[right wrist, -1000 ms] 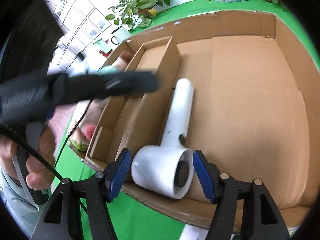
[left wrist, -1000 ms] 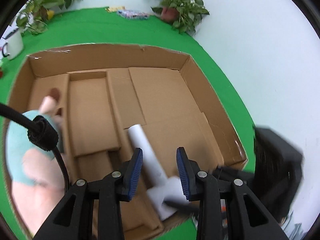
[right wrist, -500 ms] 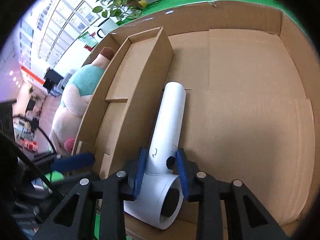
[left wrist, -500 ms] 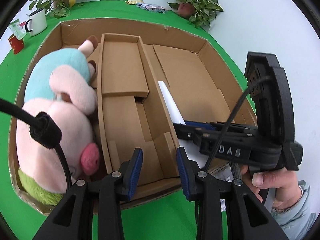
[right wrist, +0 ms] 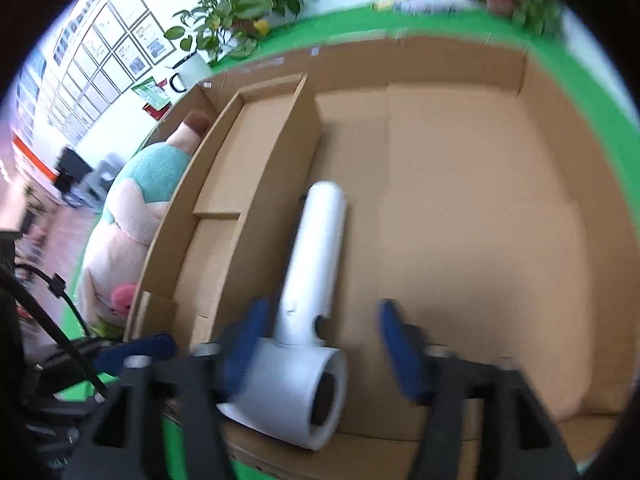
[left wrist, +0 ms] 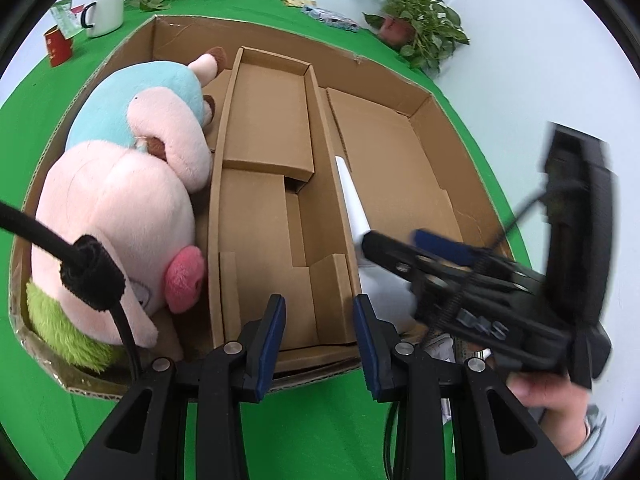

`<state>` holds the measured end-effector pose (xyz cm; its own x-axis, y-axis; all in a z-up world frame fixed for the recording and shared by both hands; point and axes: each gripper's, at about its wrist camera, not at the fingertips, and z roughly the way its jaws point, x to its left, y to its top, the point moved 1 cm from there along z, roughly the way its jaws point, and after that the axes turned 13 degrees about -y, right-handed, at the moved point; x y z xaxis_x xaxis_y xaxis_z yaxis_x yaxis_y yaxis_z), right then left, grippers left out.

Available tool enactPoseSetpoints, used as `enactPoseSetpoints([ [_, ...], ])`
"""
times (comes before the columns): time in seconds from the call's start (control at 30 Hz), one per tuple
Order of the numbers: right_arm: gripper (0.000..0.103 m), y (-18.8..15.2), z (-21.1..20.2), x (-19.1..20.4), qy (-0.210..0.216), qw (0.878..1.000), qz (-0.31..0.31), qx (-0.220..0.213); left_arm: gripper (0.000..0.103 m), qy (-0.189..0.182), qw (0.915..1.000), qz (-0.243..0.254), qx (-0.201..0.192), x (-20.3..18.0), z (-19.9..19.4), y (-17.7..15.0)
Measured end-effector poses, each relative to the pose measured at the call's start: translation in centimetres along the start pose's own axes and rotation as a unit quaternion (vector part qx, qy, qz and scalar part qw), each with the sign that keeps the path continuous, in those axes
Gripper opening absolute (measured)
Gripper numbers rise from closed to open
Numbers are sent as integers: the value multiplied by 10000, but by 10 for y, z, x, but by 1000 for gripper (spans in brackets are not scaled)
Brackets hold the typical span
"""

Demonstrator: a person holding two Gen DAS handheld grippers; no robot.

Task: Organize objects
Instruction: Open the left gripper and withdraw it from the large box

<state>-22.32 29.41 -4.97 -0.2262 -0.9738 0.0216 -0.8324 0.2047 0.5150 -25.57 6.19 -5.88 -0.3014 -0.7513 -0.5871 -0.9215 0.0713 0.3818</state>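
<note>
A white hair dryer (right wrist: 316, 280) lies in the right compartment of a large cardboard box (right wrist: 460, 208), against the divider; it also shows in the left wrist view (left wrist: 354, 208). My right gripper (right wrist: 324, 344) is open just above the dryer's head, its jaws wide apart. A pink and blue plush pig (left wrist: 120, 200) lies in the left compartment. My left gripper (left wrist: 320, 344) is open and empty at the box's near edge, over the middle compartment.
A narrow cardboard insert (left wrist: 272, 184) fills the middle of the box. A white mug (left wrist: 104, 12), a red cup (left wrist: 60, 46) and potted plants (left wrist: 420, 28) stand on the green table (left wrist: 312, 436) behind the box.
My right gripper has opened and let go of the hair dryer, which now lies on the box floor. My left gripper has drawn back slightly toward the box's near edge.
</note>
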Motion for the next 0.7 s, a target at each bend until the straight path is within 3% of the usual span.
enactPoseSetpoints([
  [0.27, 87, -13, -44, -11, -634, 9949, -204, -763, 35, 104, 9996, -254, -66, 1, -1, 4],
  [0.37, 91, -18, -54, -5, -903, 9901, -289, -1039, 35, 338, 9985, 29, -437, -10, -13, -1],
  [0.43, 91, -26, -63, -4, -992, 9871, -311, -1220, 44, 606, 9937, 524, -786, -29, -27, -6],
  [0.53, 91, -38, -79, -3, -1105, 9825, -289, -1471, 73, 1029, 9774, 1168, -1431, -59, -49, -20],
  [0.6, 91, -47, -89, -3, -1225, 9784, -201, -1656, 98, 1354, 9591, 1577, -1919, -78, -68, -34],
  [0.7, 91, -61, -103, -4, -1275, 9748, -92, -1829, 102, 1729, 9354, 2013, -2336, -99, -87, -51],
])
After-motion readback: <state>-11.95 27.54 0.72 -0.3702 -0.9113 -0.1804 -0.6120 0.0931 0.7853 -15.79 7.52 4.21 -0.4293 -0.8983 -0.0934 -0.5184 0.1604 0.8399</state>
